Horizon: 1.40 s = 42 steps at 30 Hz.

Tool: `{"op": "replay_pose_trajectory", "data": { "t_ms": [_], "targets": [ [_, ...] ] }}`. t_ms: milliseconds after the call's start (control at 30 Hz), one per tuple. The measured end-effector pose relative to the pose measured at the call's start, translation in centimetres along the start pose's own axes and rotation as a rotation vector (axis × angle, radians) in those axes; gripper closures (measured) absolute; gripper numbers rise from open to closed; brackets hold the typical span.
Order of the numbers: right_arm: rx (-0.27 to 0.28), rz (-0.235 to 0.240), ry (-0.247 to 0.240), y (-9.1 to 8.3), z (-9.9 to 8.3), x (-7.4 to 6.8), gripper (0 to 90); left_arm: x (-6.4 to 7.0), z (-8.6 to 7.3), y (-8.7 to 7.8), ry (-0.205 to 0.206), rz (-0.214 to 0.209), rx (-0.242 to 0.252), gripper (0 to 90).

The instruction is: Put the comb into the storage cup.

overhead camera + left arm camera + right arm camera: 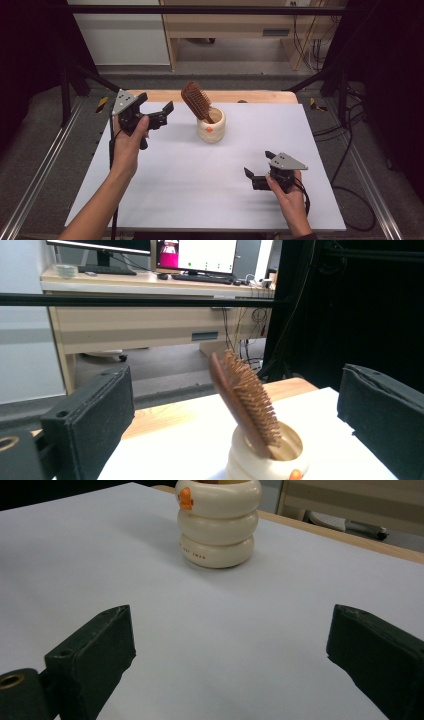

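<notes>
Hairbrush [196, 100] leans in the cream holder [211, 126]; left gripper [156, 113], jaws apart, should probably close squarely on its head, while right gripper [260, 170] rests agape.

Two hand-held black grippers with grey plates

The left gripper [156, 113] and right gripper [259, 169] each carry a grey three-cornered plate, black padded jaws and a trailing black cable; a dark cuff shows below the right hand [290, 200].

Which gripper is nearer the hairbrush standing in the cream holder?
Left. The left gripper is raised just left of the hairbrush, jaws open toward it. The right gripper sits low near the table's front right, well short of it.
</notes>
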State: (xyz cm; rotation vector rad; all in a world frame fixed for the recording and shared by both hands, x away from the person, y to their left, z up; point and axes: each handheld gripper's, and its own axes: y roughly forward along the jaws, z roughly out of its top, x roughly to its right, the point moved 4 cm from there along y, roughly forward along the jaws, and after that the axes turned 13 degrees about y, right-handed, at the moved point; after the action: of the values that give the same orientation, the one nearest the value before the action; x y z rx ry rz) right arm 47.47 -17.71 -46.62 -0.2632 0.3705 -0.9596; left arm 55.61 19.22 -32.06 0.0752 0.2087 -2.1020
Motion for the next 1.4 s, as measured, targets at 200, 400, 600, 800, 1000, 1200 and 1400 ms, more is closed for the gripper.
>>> {"op": "replay_pose_trajectory", "data": {
  "t_ms": [200, 400, 600, 800, 1000, 1200, 1400],
  "targets": [
    [0.000, 0.011, 0.004, 0.0, 0.0, 0.0, 5.2, -0.8, -0.4, -1.5, 0.009, 0.006, 0.005, 2.0],
    [0.000, 0.011, 0.004, 0.0, 0.0, 0.0, 5.0, -1.5, -0.9, -2.8, -0.004, 0.006, 0.011, 1.9],
    [0.013, -0.004, 0.007, -0.2, 0.2, 0.3, 4.6, -2.3, -0.9, -4.3, 0.025, 0.018, 0.016, 2.0],
    [0.012, -0.006, 0.004, -0.4, 0.2, 0.4, 5.1, -2.8, -1.2, -5.8, 0.034, 0.025, 0.024, 1.8],
    [0.012, -0.011, -0.004, -0.4, 0.2, 0.4, 4.8, -3.7, -2.3, -6.9, 0.020, 0.047, 0.022, 1.9],
    [0.014, -0.013, -0.005, -0.4, 0.2, 0.4, 4.5, -4.7, -3.1, -7.8, 0.013, 0.060, 0.015, 1.7],
    [0.016, -0.013, -0.009, -0.5, 0.2, 0.4, 4.3, -5.4, -3.6, -8.6, 0.009, 0.070, 0.013, 1.4]
  ]
}}
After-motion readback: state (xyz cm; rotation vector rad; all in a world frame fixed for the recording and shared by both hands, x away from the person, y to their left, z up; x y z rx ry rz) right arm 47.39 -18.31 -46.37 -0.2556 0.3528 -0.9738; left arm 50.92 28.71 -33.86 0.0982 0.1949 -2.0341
